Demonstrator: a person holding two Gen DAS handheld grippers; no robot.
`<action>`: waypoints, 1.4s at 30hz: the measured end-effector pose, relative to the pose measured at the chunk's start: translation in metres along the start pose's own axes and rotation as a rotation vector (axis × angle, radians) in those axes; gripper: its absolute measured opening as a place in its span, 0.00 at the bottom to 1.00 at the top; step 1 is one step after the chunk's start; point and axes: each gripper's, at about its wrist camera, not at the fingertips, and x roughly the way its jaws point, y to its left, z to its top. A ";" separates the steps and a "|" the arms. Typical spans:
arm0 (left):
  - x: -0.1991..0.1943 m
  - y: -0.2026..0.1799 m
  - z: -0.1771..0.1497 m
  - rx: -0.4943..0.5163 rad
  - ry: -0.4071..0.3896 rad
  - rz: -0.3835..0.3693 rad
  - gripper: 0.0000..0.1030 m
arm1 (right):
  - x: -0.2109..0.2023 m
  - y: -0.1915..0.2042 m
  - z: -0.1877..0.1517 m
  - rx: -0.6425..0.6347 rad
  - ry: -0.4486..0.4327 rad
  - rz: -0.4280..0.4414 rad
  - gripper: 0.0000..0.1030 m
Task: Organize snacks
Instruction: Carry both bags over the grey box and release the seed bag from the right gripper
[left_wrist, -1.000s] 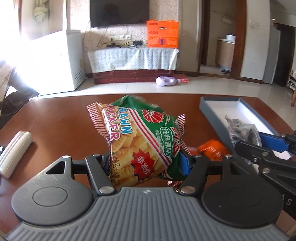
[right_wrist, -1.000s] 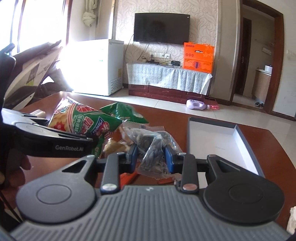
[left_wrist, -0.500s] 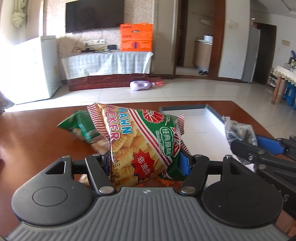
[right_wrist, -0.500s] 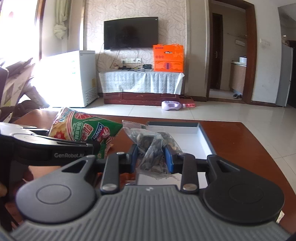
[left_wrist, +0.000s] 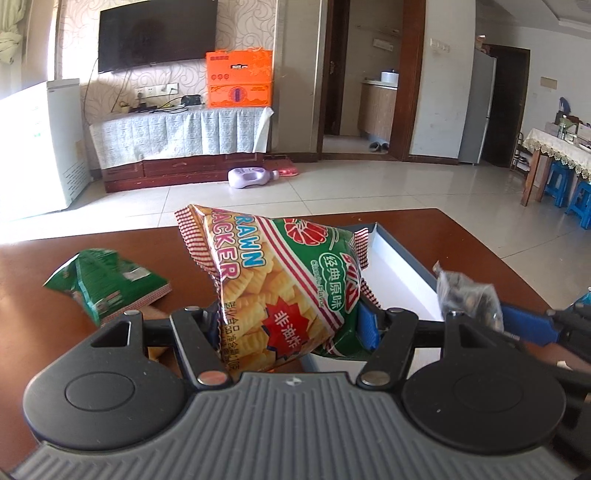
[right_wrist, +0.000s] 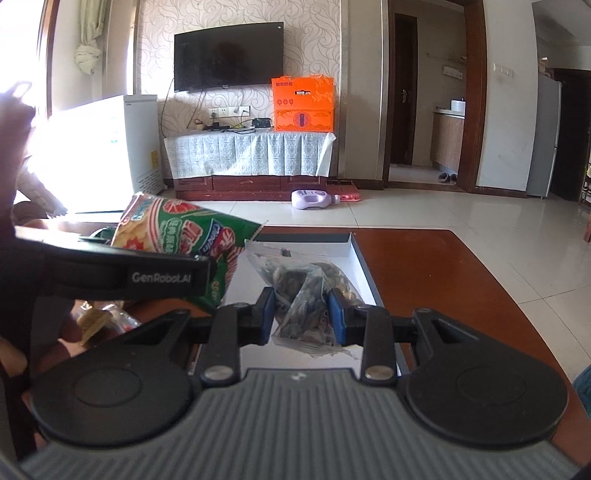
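Snack packs held over a brown bench (left_wrist: 461, 236)

Left tongs (left_wrist: 291, 325) grip a cracker bag (left_wrist: 280, 288); right tongs (right_wrist: 301, 314) pinch a clear packet (right_wrist: 303, 295) above the white box (right_wrist: 354, 254); tiled floor (right_wrist: 443, 210) beyond.

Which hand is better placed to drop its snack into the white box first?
Right, probably: the right gripper holds its clear seed bag directly over the box, while the prawn cracker bag hangs at its near corner.
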 end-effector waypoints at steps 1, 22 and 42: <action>0.006 -0.003 0.001 0.001 0.001 -0.002 0.68 | 0.002 -0.001 -0.001 -0.001 0.005 -0.002 0.34; 0.097 -0.016 0.011 0.024 0.073 -0.067 0.69 | 0.023 -0.012 0.004 0.027 0.063 -0.035 0.33; 0.142 -0.007 0.006 0.055 0.063 -0.128 0.75 | 0.048 -0.005 0.001 0.028 0.133 -0.067 0.33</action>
